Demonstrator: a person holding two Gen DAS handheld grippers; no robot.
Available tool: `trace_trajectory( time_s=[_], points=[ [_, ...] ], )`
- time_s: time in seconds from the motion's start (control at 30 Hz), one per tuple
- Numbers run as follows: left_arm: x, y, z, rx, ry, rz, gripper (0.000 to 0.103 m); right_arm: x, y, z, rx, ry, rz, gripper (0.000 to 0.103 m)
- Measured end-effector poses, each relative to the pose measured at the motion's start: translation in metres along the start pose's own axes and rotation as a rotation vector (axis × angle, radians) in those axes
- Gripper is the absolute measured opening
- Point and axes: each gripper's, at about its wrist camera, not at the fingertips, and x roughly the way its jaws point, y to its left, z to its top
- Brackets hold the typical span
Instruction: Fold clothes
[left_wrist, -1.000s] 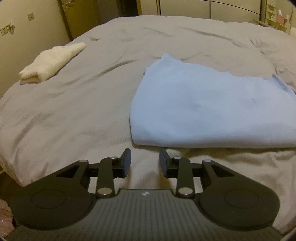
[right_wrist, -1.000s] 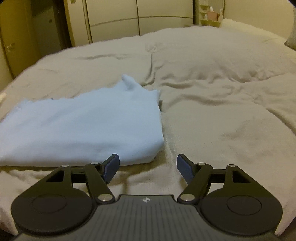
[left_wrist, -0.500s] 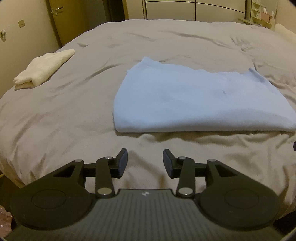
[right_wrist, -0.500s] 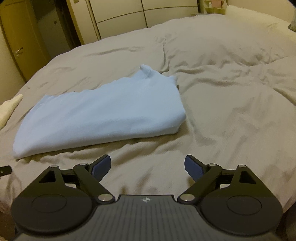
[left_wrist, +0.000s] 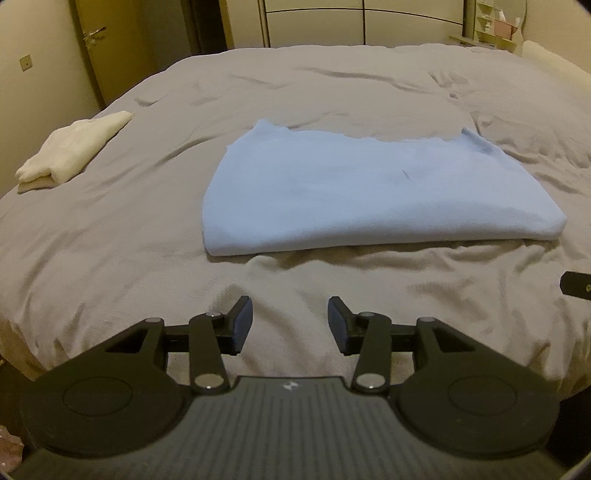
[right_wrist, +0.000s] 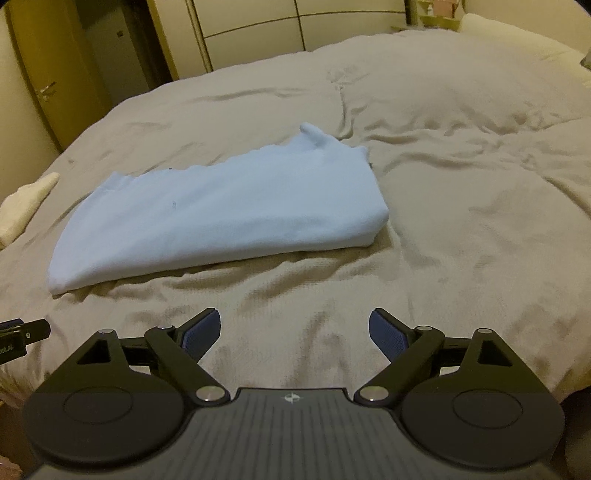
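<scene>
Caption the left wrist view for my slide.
Open left hand-held gripper faces folded blue garment on grey bed.

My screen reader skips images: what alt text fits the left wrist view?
A folded light blue garment lies flat on a grey bedspread, with the left tool opening and empty in front. A folded cream towel sits far left.

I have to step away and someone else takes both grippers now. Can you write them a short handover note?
Left gripper: jaws opening, nothing between them.
Right gripper: open wide, empty.
Both are short of the blue garment, which lies folded into a long band on the grey bed cover.
A cream garment sits folded near the bed's left edge.
Left: probably fold the blue band shorter.
</scene>
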Motion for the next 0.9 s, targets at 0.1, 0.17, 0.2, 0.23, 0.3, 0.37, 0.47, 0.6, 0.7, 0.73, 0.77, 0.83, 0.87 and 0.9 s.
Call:
trace_trajectory(
  time_s=[0.1,0.17,0.2,0.23,0.3,0.37,0.47,0.6,0.7,0.73,0.77,0.83,0.87,0.9],
  points=[
    [-0.003,-0.002,-0.002,0.006,-0.004,-0.01,0.042,-0.006,0.0,-0.001,0.007,-0.007,-0.007,0.09],
    [-0.005,-0.002,-0.003,0.007,-0.006,-0.014,0.043,-0.009,0.0,-0.002,0.007,-0.01,-0.006,0.09],
    [-0.005,-0.002,-0.004,0.007,-0.006,-0.014,0.044,-0.01,0.001,-0.002,0.005,-0.009,-0.009,0.09],
    [-0.006,-0.002,-0.005,0.007,-0.007,-0.015,0.044,-0.01,0.002,-0.003,0.001,-0.009,-0.011,0.09],
    [-0.007,-0.002,-0.006,0.006,-0.003,-0.014,0.045,-0.012,0.004,-0.004,-0.007,-0.01,-0.011,0.09],
    [-0.008,-0.001,-0.007,0.006,-0.001,-0.012,0.045,-0.013,0.006,-0.005,-0.011,-0.012,-0.007,0.09],
    [-0.008,0.0,-0.008,0.007,0.001,-0.012,0.045,-0.015,0.007,-0.006,-0.016,-0.014,-0.004,0.09],
    [-0.007,0.001,-0.008,0.004,0.006,-0.012,0.046,-0.015,0.008,-0.006,-0.018,-0.015,-0.004,0.09],
    [-0.005,0.003,-0.008,0.002,0.008,-0.015,0.046,-0.014,0.01,-0.005,-0.022,-0.01,-0.006,0.09],
    [-0.004,0.003,-0.008,0.002,0.009,-0.018,0.046,-0.013,0.011,-0.005,-0.023,-0.007,-0.007,0.09],
    [-0.003,0.003,-0.008,0.001,0.011,-0.019,0.047,-0.011,0.012,-0.005,-0.025,-0.003,-0.009,0.09],
    [-0.001,0.003,-0.007,0.001,0.015,-0.02,0.047,-0.008,0.012,-0.004,-0.028,0.005,-0.012,0.09],
    [0.001,0.003,-0.007,0.0,0.017,-0.022,0.047,-0.007,0.013,-0.003,-0.029,0.009,-0.013,0.09],
    [0.003,0.003,-0.006,0.0,0.02,-0.024,0.047,-0.005,0.013,-0.003,-0.031,0.013,-0.015,0.09]
  ],
)
